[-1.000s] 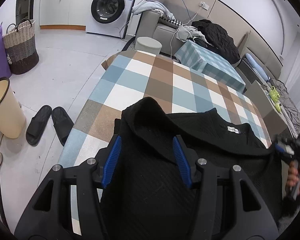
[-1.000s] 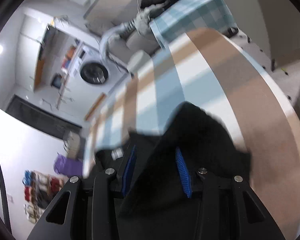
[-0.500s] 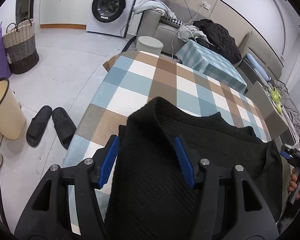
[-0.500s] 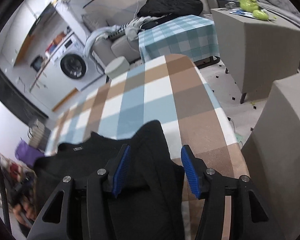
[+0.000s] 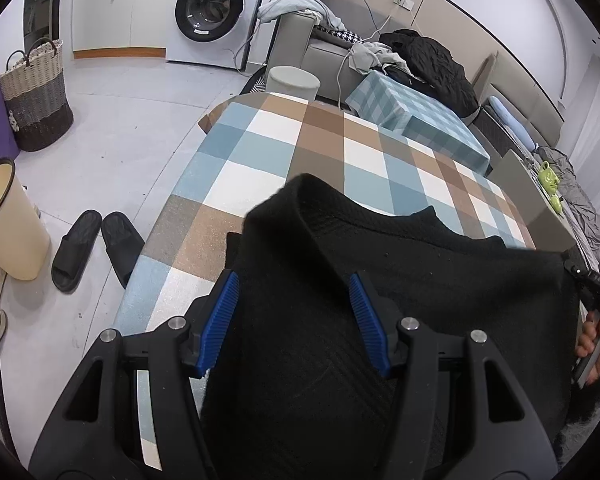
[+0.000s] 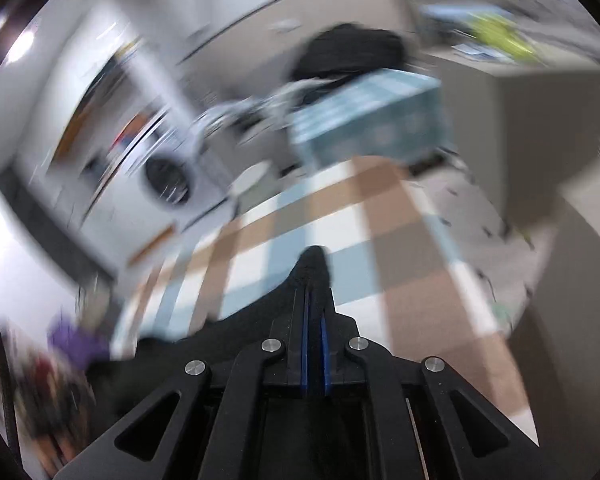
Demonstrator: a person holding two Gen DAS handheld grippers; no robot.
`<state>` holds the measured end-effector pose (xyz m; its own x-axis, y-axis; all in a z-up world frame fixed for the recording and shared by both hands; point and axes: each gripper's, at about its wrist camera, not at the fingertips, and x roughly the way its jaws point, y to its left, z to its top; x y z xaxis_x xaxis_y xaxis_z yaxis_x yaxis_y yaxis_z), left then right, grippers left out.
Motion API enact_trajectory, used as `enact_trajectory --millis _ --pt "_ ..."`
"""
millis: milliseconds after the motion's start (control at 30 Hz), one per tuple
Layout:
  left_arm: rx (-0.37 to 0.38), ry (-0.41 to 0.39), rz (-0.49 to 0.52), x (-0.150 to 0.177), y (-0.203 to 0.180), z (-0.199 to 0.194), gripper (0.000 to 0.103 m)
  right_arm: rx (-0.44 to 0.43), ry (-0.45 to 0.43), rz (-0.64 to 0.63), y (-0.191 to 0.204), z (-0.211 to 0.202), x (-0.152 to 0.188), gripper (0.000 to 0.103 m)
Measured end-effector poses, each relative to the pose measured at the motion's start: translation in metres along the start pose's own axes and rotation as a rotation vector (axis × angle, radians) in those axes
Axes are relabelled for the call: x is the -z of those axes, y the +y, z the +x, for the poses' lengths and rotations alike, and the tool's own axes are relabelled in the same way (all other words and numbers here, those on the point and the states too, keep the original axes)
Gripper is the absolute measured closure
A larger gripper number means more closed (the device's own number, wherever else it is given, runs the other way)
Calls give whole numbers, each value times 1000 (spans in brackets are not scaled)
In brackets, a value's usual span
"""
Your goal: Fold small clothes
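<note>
- On the near end of the table [image 5: 284,148], which is covered by a checked cloth, a black knit garment [image 5: 400,280] is seen lying partly spread, with one corner raised toward the left edge.
- Between the blue pads of the left gripper [image 5: 292,316] a bunched part of the garment is shown; the jaws stand about half open, and whether the pads press on the cloth cannot be told.
- The right gripper [image 6: 315,332] is shown with its jaws shut on a peak of the black fabric near the right edge of the table; this view is blurred.
- A hand [image 5: 596,344] is visible at the right margin of the left wrist view, wrapped round the right gripper's handle.
- The garment is judged soft, light and limp; sagging and stretching are to be expected wherever it is unsupported.
- Hold is best taken at hems, shoulders or corners, where the knit is doubled and slipping is less likely.
</note>
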<state>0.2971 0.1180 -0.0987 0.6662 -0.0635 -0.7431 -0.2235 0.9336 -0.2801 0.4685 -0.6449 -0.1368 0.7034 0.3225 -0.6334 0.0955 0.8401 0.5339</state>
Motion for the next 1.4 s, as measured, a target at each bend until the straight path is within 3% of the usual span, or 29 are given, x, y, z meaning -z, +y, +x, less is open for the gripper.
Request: enact_trajectory --millis 133,267,367,767,833,900,967,1300,1400 --pt "-1 6 -10 -1 3 2 48 91 78 54 -13 14 1 89" --pt "-9 16 -5 0 3 6 48 72 81 54 -15 9 6 72" --pt "-27 40 8 0 2 16 48 53 95 45 -16 4 10 67" --pt "-55 56 47 -28 -7 59 48 53 145 3 -10 7 18 63" --pt "-64 45 64 -33 -10 65 54 51 148 3 -10 6 18 63" --pt "-73 42 81 -35 -13 70 79 57 149 3 -12 7 18 63" --pt "-75 41 102 -36 -16 74 98 62 157 4 -13 10 18 63" --pt "-28 -179 74 -42 -14 8 100 50 140 -20 -4 9 18 63" --pt "-43 -184 54 -46 -7 4 100 45 140 -33 1 11 18 63"
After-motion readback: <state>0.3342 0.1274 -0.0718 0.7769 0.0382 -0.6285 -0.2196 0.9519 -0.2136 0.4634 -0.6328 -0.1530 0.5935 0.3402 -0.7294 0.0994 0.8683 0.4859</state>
